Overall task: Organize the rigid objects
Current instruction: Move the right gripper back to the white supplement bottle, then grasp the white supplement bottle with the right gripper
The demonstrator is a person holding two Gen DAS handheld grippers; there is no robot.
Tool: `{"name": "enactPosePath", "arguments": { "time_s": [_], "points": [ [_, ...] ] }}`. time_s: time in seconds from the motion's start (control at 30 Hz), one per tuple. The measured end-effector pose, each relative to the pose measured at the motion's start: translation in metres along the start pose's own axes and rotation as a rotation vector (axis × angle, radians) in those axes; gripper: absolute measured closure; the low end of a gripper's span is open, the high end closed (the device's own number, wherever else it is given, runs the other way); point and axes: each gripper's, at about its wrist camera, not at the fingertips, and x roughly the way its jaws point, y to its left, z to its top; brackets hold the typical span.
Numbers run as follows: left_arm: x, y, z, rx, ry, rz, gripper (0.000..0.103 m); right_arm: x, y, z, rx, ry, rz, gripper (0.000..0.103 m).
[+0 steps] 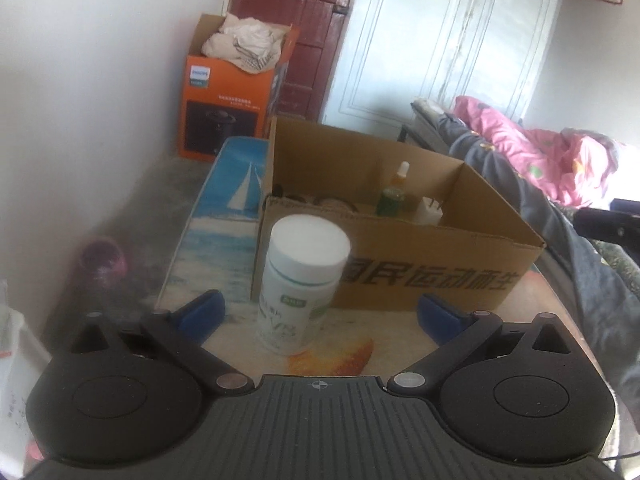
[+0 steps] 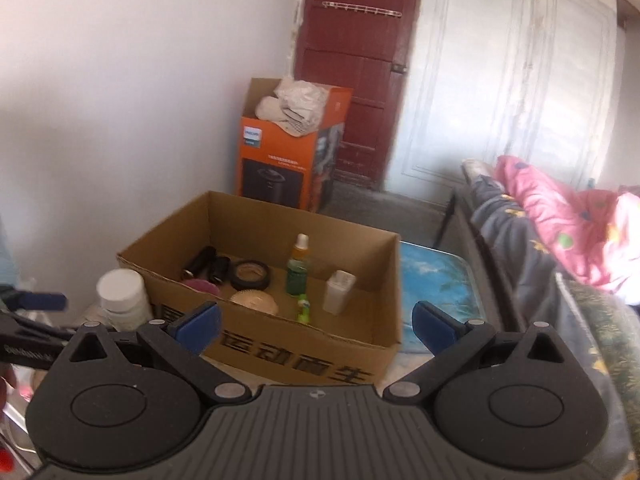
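You are holding your left gripper (image 1: 318,314) with its jaws standing wide apart, nothing pressed between the blue pads. A white bottle (image 1: 302,284) with a white cap is standing upright on the table (image 1: 400,344) between those pads but touching neither, just in front of the near wall of the cardboard box (image 1: 440,268). Your right gripper (image 2: 316,322) is also hanging wide apart and empty, looking over the box from the near side. Inside the box a dropper bottle (image 2: 298,268) is standing upright near the middle, a small white container (image 2: 338,292) to its right, a black ring (image 2: 251,274) and dark tubes (image 2: 206,266) to its left.
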Motion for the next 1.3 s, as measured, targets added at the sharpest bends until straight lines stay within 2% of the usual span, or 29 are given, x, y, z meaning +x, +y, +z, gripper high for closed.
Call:
{"name": "enactPosePath", "arguments": {
  "time_s": [0.07,0.13,0.23,0.33,0.47,0.6,0.67,0.77,0.83,0.9,1.1,1.3],
  "points": [
    [0.004,0.013,-0.002,-0.035,0.029,-0.082,0.000,0.015,0.002,0.003,0.058,-0.005,0.153,0.000],
    [0.005,0.020,-0.004,-0.042,0.031,-0.094,0.000,0.032,0.007,0.005,0.135,0.014,0.256,0.000],
    [0.006,0.021,-0.010,0.042,0.012,-0.050,0.000,0.059,0.021,0.005,0.205,0.048,0.384,0.000],
    [0.015,0.016,-0.014,0.144,-0.007,0.054,0.000,0.080,0.036,0.002,0.252,0.079,0.504,0.000],
    [0.034,0.006,-0.021,0.247,-0.035,0.151,0.000,0.097,0.062,0.000,0.199,0.106,0.529,0.001],
    [0.043,0.000,-0.026,0.287,-0.054,0.148,0.001,0.112,0.076,-0.002,0.177,0.139,0.546,0.009],
    [0.044,-0.003,-0.029,0.301,-0.062,0.136,0.003,0.118,0.081,-0.004,0.170,0.152,0.549,0.016],
    [0.048,-0.006,-0.030,0.298,-0.058,0.129,0.011,0.125,0.085,-0.006,0.164,0.170,0.549,0.023],
    [0.048,-0.005,-0.031,0.290,-0.059,0.124,0.023,0.128,0.087,-0.007,0.161,0.173,0.545,0.027],
    [0.049,-0.004,-0.031,0.282,-0.057,0.119,0.027,0.130,0.088,-0.006,0.157,0.174,0.540,0.030],
    [0.048,-0.005,-0.028,0.253,-0.065,0.108,0.049,0.135,0.087,-0.007,0.170,0.185,0.544,0.042],
    [0.038,-0.012,-0.034,0.257,-0.071,0.111,0.049,0.130,0.082,-0.009,0.183,0.180,0.548,0.042]
  ]
}}
